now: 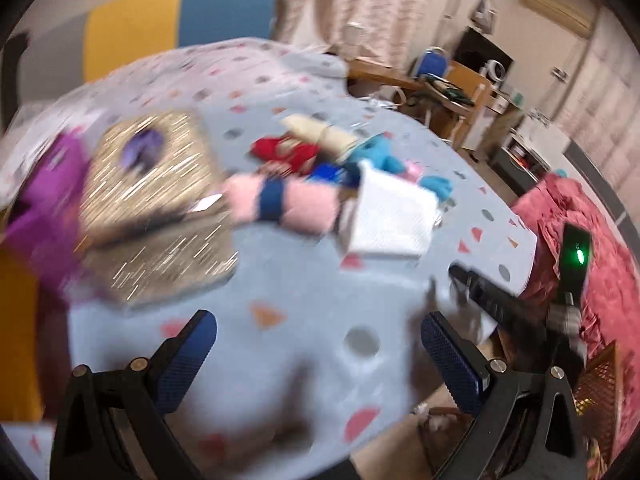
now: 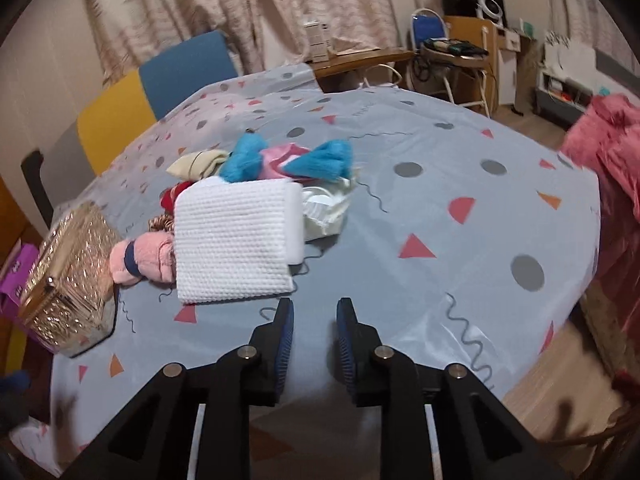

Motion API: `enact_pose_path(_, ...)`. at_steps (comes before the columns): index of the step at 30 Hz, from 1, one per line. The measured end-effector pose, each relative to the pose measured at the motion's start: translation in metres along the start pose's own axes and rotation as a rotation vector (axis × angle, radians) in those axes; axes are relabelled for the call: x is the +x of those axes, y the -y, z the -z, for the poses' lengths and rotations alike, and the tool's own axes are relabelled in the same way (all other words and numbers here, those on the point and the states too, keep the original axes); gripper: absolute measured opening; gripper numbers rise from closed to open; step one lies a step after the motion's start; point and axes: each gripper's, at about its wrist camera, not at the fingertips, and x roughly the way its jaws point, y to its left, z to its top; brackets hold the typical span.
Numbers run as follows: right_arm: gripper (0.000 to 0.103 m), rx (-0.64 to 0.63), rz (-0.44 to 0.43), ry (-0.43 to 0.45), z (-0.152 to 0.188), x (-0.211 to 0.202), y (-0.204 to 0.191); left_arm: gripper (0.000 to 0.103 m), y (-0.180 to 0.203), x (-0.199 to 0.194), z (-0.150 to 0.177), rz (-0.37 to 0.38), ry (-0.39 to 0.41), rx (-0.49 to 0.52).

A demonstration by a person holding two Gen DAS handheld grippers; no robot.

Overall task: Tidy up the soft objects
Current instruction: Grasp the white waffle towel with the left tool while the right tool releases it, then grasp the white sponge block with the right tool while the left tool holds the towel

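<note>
A heap of soft things lies on the patterned blue tablecloth (image 2: 400,220). Nearest is a folded white waffle towel (image 2: 236,240) (image 1: 390,216), with a pink roll in a navy band (image 2: 140,258) (image 1: 276,200) to its left. Behind them lie blue fluffy pieces (image 2: 248,156) (image 1: 376,152), a cream roll (image 2: 200,162) (image 1: 316,132), a red item (image 1: 280,150) and a white pouch (image 2: 324,212). My right gripper (image 2: 315,301) hovers just short of the towel's near edge, with only a narrow, empty gap between its pads. My left gripper (image 1: 316,316) stands wide open over bare cloth, holding nothing; its view is blurred.
A gold glitter box (image 2: 68,272) (image 1: 152,184) sits at the table's left, a purple box (image 2: 16,276) beyond it. A yellow and blue chair (image 2: 152,92) stands behind the table. A red-pink blanket (image 2: 612,140) lies off the right edge. Furniture fills the far room.
</note>
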Motion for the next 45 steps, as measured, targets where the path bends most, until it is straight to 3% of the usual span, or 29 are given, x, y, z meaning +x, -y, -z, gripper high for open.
enact_pose_path(4,0.028,0.018,0.014,-0.008,0.008,-0.003,0.011,0.103,0.023,0.033,-0.028,0.023,0.048,0.071)
enact_pose_path(13,0.029,0.057,-0.004,-0.014,0.012,-0.007,0.026,0.103,0.052,0.108,-0.075,-0.029,0.109,0.181)
enact_pose_path(15,0.029,0.051,-0.005,-0.012,0.011,-0.007,0.026,0.103,0.057,0.123,-0.078,-0.065,0.098,0.213)
enact_pose_path(18,0.03,0.052,0.002,-0.009,0.008,-0.006,0.029,0.101,0.061,0.141,-0.075,-0.052,0.052,0.236)
enact_pose_path(20,0.03,0.058,0.004,-0.006,0.006,-0.006,0.031,0.081,0.058,0.146,-0.073,-0.046,0.026,0.202)
enact_pose_path(22,0.03,0.066,0.001,-0.002,0.005,-0.006,0.033,0.045,0.054,0.15,-0.072,-0.016,-0.018,0.173)
enact_pose_path(24,0.03,0.067,0.002,0.002,0.005,-0.005,0.034,0.031,0.051,0.156,-0.068,-0.018,-0.076,0.158)
enact_pose_path(28,0.03,0.07,-0.006,-0.005,0.002,-0.001,0.034,0.01,0.041,0.148,-0.054,0.015,-0.109,0.147)
enact_pose_path(34,0.03,0.069,-0.029,-0.011,-0.011,0.007,0.032,0.008,0.024,0.116,-0.018,0.039,-0.096,0.106)
enact_pose_path(37,0.043,0.06,-0.034,-0.036,-0.022,0.018,0.028,0.008,0.015,0.098,-0.002,0.046,-0.076,0.085)
enact_pose_path(40,0.045,0.03,-0.023,-0.048,-0.035,0.03,0.021,0.008,0.012,0.085,0.013,0.028,-0.055,0.104)
enact_pose_path(43,0.067,0.001,-0.029,-0.057,-0.053,0.044,0.013,0.009,0.004,0.078,0.025,0.033,-0.063,0.079)
enact_pose_path(45,0.07,-0.016,-0.047,-0.056,-0.064,0.053,0.007,0.009,-0.001,0.073,0.03,0.04,-0.066,0.057)
